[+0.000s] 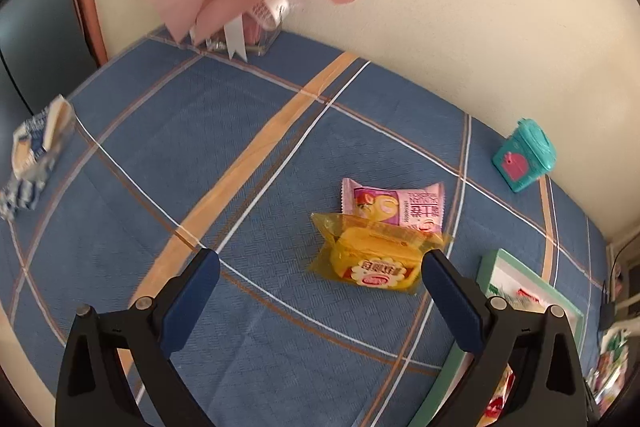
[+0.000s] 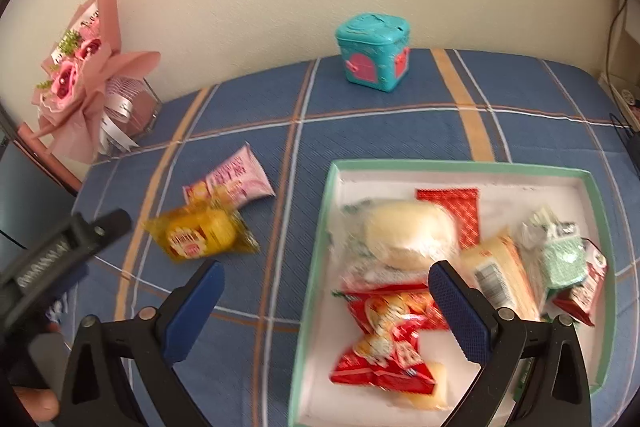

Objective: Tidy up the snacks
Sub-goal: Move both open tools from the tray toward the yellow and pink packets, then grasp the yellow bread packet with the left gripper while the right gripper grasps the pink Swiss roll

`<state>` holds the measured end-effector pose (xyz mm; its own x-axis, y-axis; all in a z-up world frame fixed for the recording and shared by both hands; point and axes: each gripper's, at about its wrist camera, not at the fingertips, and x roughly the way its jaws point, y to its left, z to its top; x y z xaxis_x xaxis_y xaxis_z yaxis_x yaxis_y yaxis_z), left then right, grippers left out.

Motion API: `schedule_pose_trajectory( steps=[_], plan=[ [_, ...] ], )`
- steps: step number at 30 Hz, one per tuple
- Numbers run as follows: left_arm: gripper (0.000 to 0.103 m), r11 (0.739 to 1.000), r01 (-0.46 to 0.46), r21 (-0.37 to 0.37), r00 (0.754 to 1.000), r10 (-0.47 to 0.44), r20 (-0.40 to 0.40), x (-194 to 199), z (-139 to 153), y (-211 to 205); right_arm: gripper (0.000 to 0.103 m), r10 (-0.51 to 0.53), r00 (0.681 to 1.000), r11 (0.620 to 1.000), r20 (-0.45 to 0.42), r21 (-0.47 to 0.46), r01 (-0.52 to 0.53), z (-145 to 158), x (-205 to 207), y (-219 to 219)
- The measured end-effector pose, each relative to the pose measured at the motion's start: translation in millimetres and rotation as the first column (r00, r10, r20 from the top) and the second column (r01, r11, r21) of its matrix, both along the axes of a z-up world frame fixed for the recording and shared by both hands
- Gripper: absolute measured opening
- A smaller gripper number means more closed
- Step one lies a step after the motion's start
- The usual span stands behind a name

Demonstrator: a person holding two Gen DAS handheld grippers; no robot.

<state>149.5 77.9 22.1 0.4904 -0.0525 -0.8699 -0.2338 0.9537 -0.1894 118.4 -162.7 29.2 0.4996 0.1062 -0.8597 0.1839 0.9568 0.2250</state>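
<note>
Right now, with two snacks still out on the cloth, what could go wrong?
1. The yellow snack overlaps the pink snack; grabbing one may drag or trap the other.
2. The tray is already crowded, so another packet could push the green carton at its far side over the rim.
3. Both wrappers look slippery and puffy, so the left gripper, its jaws open, may slide off or squash the cake inside.

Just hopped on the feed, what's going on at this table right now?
A person is sorting snacks into a green-rimmed tray with two handheld grippers. Several packets already lie in it. Both the left gripper and the right gripper are open and empty. A yellow snack packet and a pink snack packet remain on the blue plaid tablecloth, overlapping; the left gripper points near the yellow one.
</note>
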Motion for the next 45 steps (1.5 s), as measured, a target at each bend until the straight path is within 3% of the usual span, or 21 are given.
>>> schedule_pose_trajectory(
  steps=[4,9,12,16,19,23,32,38,45],
  plan=[
    [0.101,0.986,-0.038,-0.164,0.998,0.030,-0.052,13.0,-27.0,9.5,0.103,0.011,1.000,1.000,0.010,0.021,-0.011,-0.7,17.4,6.8],
    [0.101,0.960,-0.101,-0.261,0.990,0.071,-0.123,22.4,-59.3,14.8,0.103,0.031,0.998,0.999,0.046,0.005,-0.032,1.1,38.6,12.9],
    [0.100,0.930,-0.136,-0.341,0.985,0.090,-0.149,25.8,-72.8,15.3,0.103,0.054,0.997,0.999,0.055,-0.002,-0.054,-1.7,51.5,16.8],
    [0.083,0.889,-0.167,-0.427,0.981,0.107,-0.160,26.7,-82.4,13.0,0.103,0.077,0.995,0.997,0.069,0.022,-0.078,-1.5,66.3,23.0],
    [0.077,0.873,-0.178,-0.453,0.981,0.118,-0.156,27.6,-84.3,8.4,0.102,0.094,0.993,0.995,0.075,0.013,-0.096,-1.6,71.9,28.5],
    [0.056,0.843,-0.180,-0.507,0.982,0.126,-0.140,25.8,-85.4,9.1,0.102,0.116,0.991,0.993,0.060,-0.022,-0.115,-3.9,77.4,37.1],
    [0.046,0.825,-0.189,-0.533,0.982,0.148,-0.119,24.3,-77.6,28.4,0.100,0.151,0.988,0.988,0.015,-0.010,-0.151,-13.4,94.0,54.1],
    [0.045,0.850,-0.227,-0.476,0.973,0.216,-0.078,18.1,-64.0,59.5,0.100,0.177,0.984,0.984,-0.032,-0.026,-0.178,-28.0,109.9,71.3],
    [0.044,0.862,-0.292,-0.414,0.951,0.307,-0.033,12.5,-51.8,98.8,0.103,0.213,0.974,0.974,-0.081,-0.062,-0.218,-45.5,133.3,99.1]
  ],
)
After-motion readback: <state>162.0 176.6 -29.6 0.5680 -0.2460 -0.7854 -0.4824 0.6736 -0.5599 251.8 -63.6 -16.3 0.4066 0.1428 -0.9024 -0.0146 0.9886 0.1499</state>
